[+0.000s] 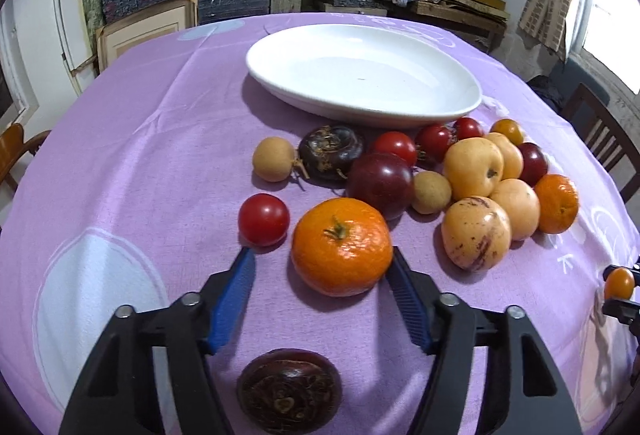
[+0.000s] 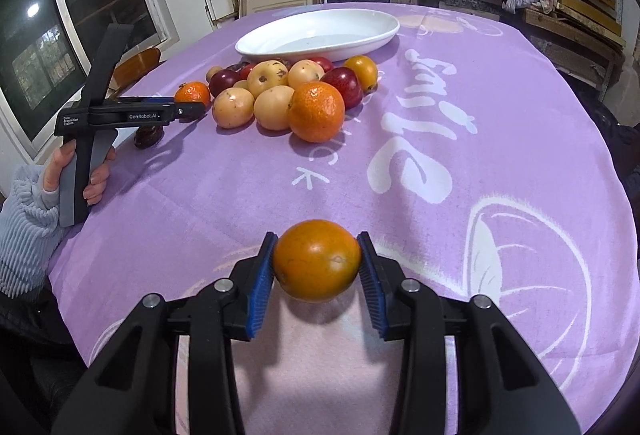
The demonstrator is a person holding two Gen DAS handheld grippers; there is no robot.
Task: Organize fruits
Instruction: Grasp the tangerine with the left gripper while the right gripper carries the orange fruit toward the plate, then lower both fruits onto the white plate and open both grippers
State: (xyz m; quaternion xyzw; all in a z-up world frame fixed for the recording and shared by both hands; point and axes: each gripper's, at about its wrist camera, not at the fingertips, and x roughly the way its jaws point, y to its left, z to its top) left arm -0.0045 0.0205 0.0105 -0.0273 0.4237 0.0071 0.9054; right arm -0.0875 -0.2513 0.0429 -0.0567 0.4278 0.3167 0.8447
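A pile of fruit lies on the purple cloth in front of an empty white oval dish (image 1: 360,75), which also shows in the right wrist view (image 2: 320,35). My left gripper (image 1: 322,259) is open, its blue pads either side of a mandarin (image 1: 342,245) that rests on the cloth; the right pad is close to or touching it. A dark water chestnut (image 1: 290,389) lies between the gripper arms. My right gripper (image 2: 318,265) is shut on an orange tomato (image 2: 316,265), held just above the cloth. That tomato shows at the far right of the left wrist view (image 1: 619,283).
The pile holds red tomatoes (image 1: 264,220), a dark plum (image 1: 380,185), yellow pears (image 1: 474,168), longans (image 1: 274,159) and a second mandarin (image 1: 557,203). A larger orange (image 2: 316,111) is at the pile's near edge. Wooden chairs (image 1: 600,139) and stacked shelves surround the table.
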